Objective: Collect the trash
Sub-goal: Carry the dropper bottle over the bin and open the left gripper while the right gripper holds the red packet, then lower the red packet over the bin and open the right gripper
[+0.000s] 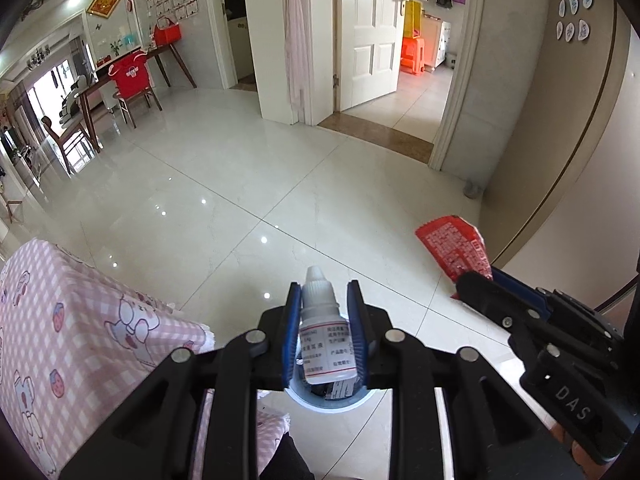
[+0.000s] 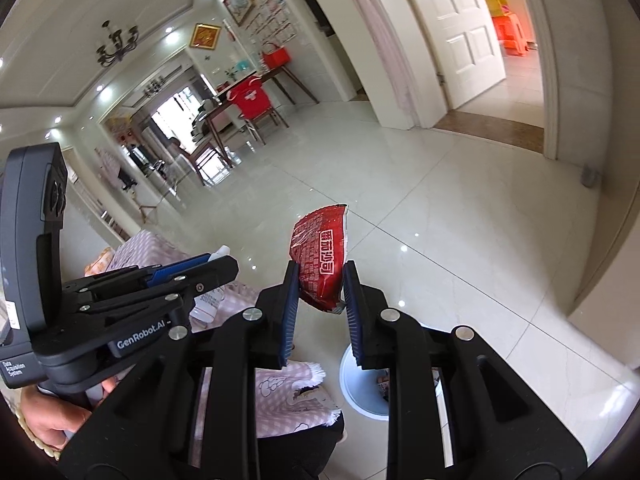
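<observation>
Drop-off step: left gripper (image 1: 324,304) loose around small bottle (image 1: 320,320) over bin (image 1: 316,402), right gripper (image 2: 320,292) grasping red wrapper (image 2: 320,256); next, release wrapper over bin

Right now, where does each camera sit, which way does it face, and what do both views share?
Left wrist: on the left gripper, facing down over the bottle and bin; right gripper shows.
Right wrist: on the right gripper, facing its red packet; left gripper and a hand show.
Shared: both grippers, bottle, red packet, bin.
</observation>
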The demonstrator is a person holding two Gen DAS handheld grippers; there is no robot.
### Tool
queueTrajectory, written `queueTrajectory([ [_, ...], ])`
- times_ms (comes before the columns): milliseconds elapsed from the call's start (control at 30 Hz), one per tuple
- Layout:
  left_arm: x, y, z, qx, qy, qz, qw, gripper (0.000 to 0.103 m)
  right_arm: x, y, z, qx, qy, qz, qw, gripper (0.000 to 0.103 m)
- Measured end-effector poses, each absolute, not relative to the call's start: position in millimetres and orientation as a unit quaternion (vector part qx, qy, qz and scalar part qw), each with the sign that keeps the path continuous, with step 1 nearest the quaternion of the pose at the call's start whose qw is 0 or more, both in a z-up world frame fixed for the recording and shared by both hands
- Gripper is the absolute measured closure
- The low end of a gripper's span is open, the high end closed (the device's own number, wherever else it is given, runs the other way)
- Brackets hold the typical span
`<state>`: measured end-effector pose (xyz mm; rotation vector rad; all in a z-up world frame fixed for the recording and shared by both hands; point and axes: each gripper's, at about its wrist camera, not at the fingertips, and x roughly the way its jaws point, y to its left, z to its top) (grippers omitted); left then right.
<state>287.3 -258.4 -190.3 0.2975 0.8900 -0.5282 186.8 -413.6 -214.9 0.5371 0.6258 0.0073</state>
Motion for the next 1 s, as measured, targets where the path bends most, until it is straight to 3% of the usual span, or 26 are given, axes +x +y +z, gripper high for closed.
queueTrajectory([
  [33, 287.8, -255.9, -193.1, 0.143, 0.426, -0.247, 0.859, 0.035, 185.5, -412.9, -215.7, 0.264, 0.304, 0.002, 0.916, 0.081],
  [67, 288.4, -256.5, -194.8, 0.143, 0.423, -0.24, 0.862, 0.027, 184.0, -415.3, -217.0, 0.265, 0.303, 0.0, 0.915, 0.081],
  [1000, 281.4, -215.6, -167.7, 0.166, 0.376, -0.2, 0.889, 0.025, 199.2, -408.3, -213.9, 0.255, 0.306, 0.023, 0.917, 0.08],
])
